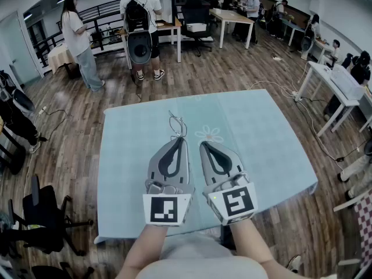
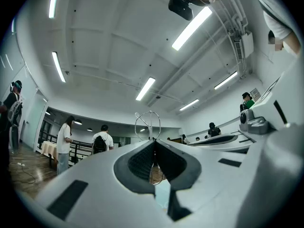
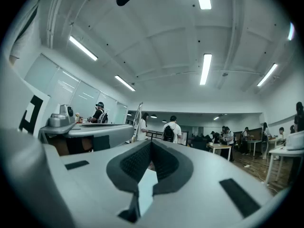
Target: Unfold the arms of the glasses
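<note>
A thin wire pair of glasses (image 1: 176,124) sticks up out of my left gripper (image 1: 182,139), which is shut on it above the light blue table (image 1: 261,138). In the left gripper view one round wire rim (image 2: 150,124) rises just past the closed jaw tips of the left gripper (image 2: 154,141). My right gripper (image 1: 203,144) lies close beside the left one, a little to its right, shut with nothing in it. In the right gripper view the closed tips of the right gripper (image 3: 151,141) meet on empty air, and the glasses (image 3: 138,118) show edge-on to the left.
The table's cloth carries a flower print (image 1: 209,134) just ahead of the grippers. Beyond the far edge stand two people (image 1: 141,22), white desks (image 1: 232,17) and chairs. A black chair (image 1: 43,211) stands at the left and cables (image 1: 279,89) lie on the wood floor.
</note>
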The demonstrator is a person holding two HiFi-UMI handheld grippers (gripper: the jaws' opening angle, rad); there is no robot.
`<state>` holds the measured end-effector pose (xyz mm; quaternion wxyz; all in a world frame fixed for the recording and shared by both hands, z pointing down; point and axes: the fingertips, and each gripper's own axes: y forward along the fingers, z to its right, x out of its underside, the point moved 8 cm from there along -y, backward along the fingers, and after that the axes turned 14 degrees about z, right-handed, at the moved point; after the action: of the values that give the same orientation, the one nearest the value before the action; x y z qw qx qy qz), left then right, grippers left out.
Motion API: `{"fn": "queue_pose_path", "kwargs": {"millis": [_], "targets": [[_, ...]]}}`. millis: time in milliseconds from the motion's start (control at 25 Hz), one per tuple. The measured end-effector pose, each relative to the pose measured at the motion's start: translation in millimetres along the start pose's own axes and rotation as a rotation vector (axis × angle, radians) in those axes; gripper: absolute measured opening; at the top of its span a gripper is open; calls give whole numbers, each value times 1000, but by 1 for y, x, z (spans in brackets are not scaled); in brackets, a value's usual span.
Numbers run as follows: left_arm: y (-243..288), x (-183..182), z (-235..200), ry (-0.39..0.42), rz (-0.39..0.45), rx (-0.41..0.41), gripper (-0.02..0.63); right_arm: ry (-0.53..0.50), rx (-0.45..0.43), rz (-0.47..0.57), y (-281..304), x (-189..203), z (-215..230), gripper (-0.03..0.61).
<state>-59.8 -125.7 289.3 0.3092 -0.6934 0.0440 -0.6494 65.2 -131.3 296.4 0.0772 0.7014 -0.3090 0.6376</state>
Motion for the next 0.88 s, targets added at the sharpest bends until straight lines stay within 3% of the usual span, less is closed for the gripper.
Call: {"fn": "queue_pose_path", "kwargs": {"millis": [560, 880], "targets": [[-1, -4, -3, -37, 2, 45, 12, 3, -31, 35, 2, -6, -7, 8], [-3, -8, -8, -188, -38, 106, 12, -1, -36, 23, -2, -6, -4, 8]]}}
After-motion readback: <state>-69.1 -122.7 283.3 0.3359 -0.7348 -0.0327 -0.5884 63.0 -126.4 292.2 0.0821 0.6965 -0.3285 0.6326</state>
